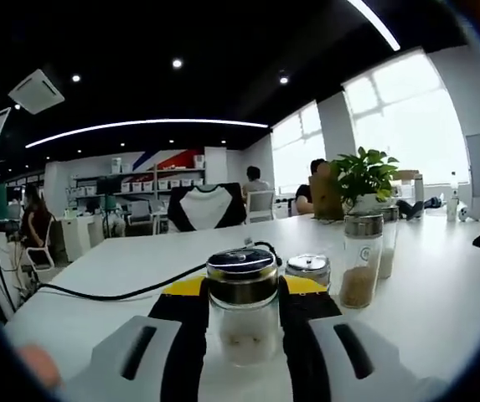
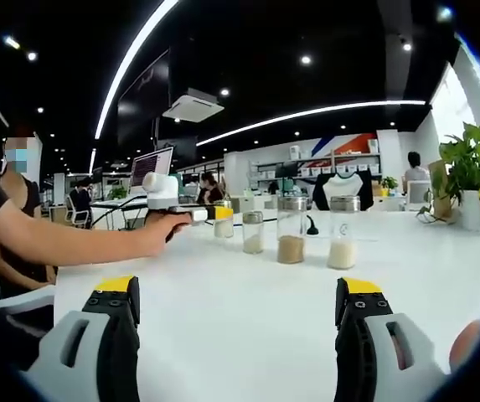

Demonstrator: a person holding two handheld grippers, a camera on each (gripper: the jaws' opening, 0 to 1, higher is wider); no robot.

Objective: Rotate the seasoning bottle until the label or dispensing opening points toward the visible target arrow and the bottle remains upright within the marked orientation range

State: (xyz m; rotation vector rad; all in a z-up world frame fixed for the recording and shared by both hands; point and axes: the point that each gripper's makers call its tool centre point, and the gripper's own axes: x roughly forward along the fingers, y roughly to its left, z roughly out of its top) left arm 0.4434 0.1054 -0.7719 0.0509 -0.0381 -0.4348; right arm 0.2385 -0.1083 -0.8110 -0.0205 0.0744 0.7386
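Glass seasoning bottle [image 1: 242, 311] upright between fingers [image 1: 183, 343]

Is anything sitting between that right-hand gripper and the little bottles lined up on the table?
Nothing visible. In the right gripper view, bare white table runs from the open right gripper to the bottle row, including the brown seasoning bottle. The left gripper already has a short bottle between its fingers.

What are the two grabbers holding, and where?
The left gripper has a glass seasoning bottle between its jaws, which press the clear body below the metal lid. The right gripper is open, holding nothing.
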